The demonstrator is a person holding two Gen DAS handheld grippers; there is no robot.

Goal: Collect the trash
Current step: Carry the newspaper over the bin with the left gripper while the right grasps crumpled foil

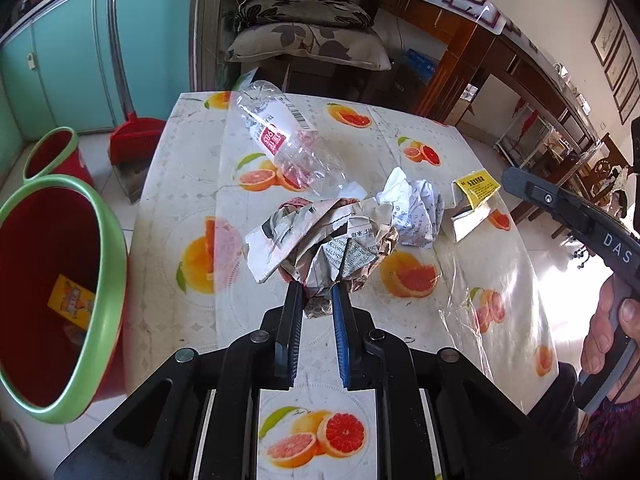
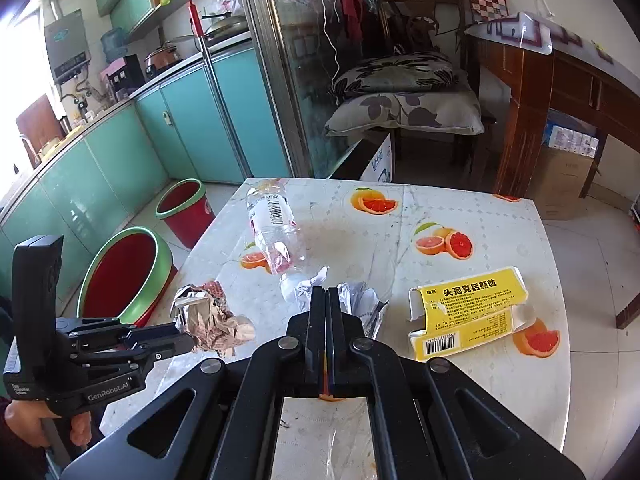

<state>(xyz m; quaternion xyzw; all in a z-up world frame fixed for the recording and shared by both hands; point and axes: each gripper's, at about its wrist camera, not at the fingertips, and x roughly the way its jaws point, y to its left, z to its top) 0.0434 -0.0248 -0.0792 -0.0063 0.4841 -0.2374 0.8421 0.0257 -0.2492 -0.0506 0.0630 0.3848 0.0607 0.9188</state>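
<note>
My left gripper (image 1: 316, 290) is shut on a crumpled newspaper wad (image 1: 320, 236) on the table's left side; it also shows in the right wrist view (image 2: 212, 322). A second crumpled paper ball (image 1: 416, 212) lies to its right, just past my right gripper (image 2: 327, 292), whose fingers are pressed together and empty. A crushed clear plastic bottle (image 1: 286, 140) lies further back. A torn yellow medicine box (image 2: 468, 312) lies at the right. A red bin with a green rim (image 1: 60, 292) stands on the floor left of the table and holds a yellow wrapper (image 1: 72, 302).
The table (image 1: 192, 184) has a fruit-print cover. A smaller red bin (image 1: 56, 156) and a red dustpan (image 1: 136, 136) stand on the floor behind the big bin. A chair with cushions (image 2: 404, 96) and a wooden sideboard (image 2: 560, 92) stand beyond the table.
</note>
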